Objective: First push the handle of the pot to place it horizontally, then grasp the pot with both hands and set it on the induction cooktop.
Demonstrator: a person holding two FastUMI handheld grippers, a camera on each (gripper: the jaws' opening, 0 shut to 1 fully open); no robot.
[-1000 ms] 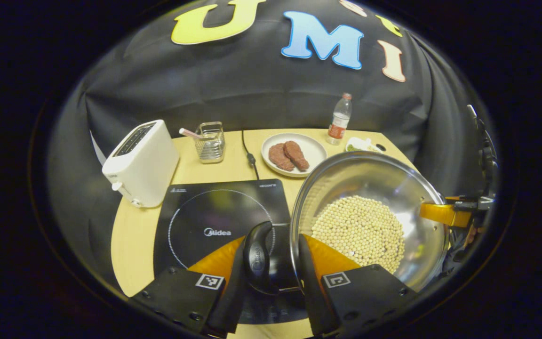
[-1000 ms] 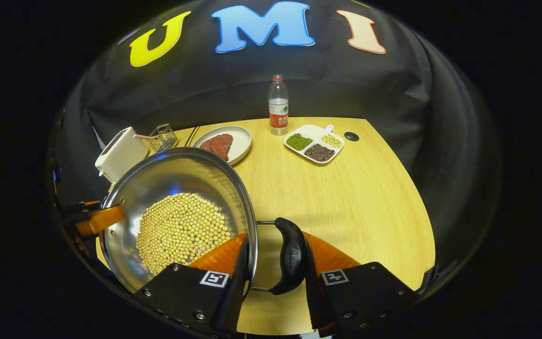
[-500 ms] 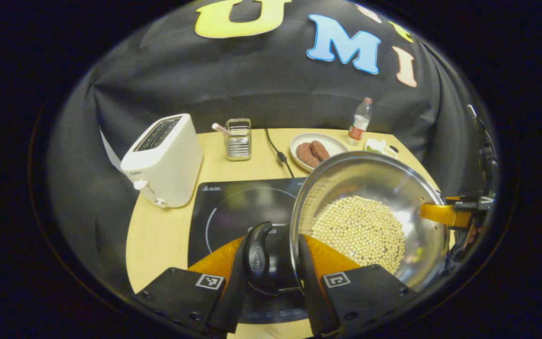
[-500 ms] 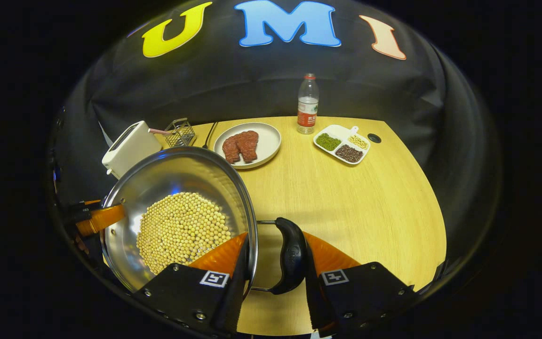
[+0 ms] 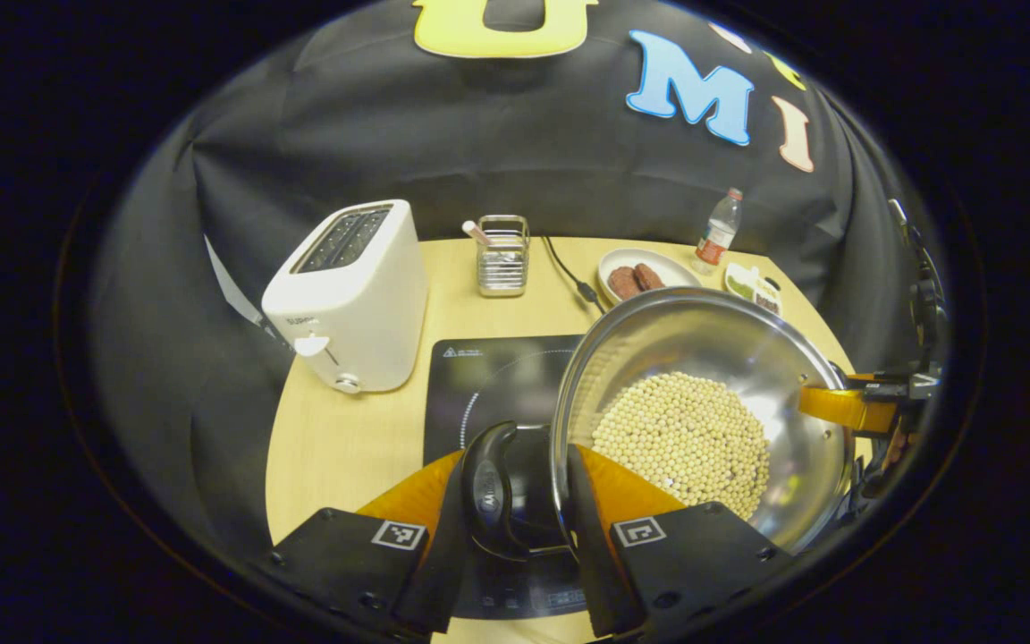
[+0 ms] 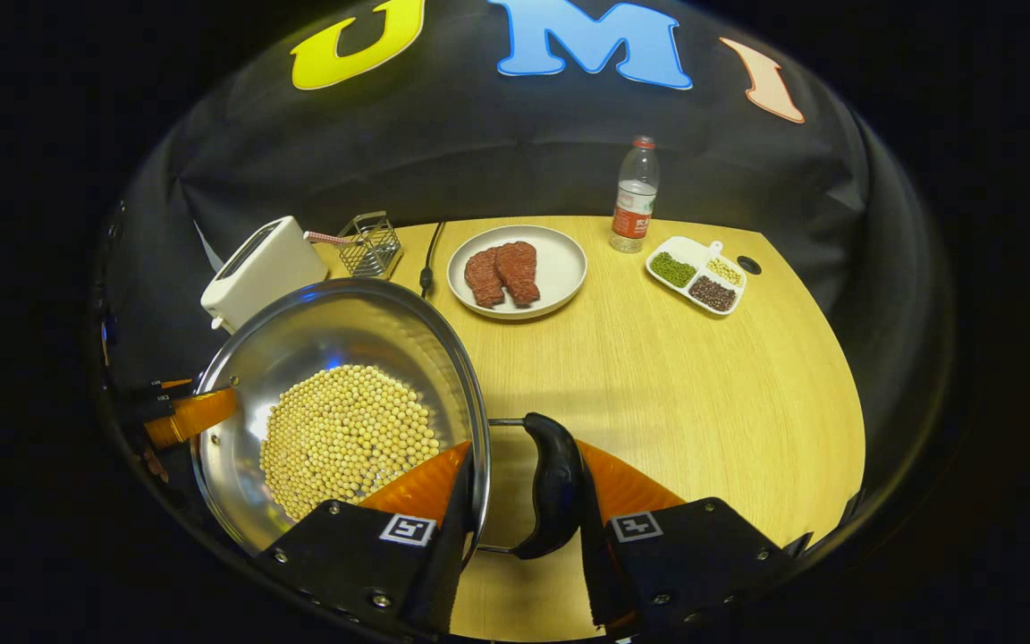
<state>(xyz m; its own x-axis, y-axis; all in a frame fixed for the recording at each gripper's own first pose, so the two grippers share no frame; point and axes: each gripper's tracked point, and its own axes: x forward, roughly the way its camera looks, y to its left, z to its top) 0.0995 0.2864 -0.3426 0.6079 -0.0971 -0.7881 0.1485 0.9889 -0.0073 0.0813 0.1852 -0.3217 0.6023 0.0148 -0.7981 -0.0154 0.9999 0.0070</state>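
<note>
A steel pot (image 5: 712, 344) holding pale beans (image 5: 680, 438) hangs lifted between both grippers. In the left gripper view my left gripper (image 5: 515, 470) is shut on the pot's dark side handle (image 5: 488, 487), one finger outside the handle and one inside the rim. The black induction cooktop (image 5: 488, 376) lies just beneath and left of the pot, partly hidden by it. Across the pot, the right gripper (image 5: 846, 407) holds the far rim. In the right gripper view my right gripper (image 6: 524, 470) is shut on the other handle (image 6: 555, 483) of the pot (image 6: 336, 331).
A white toaster (image 5: 345, 295) stands left of the cooktop, a wire rack (image 5: 502, 259) behind it. A plate (image 6: 560, 259) with meat, a bottle (image 6: 633, 197) and a divided dish (image 6: 696, 275) sit at the back of the wooden table (image 6: 703, 394).
Both grippers have carried the pot to the left. The cooktop and toaster have slid right in the left gripper view, so the pot now overlaps the cooktop's right side.
</note>
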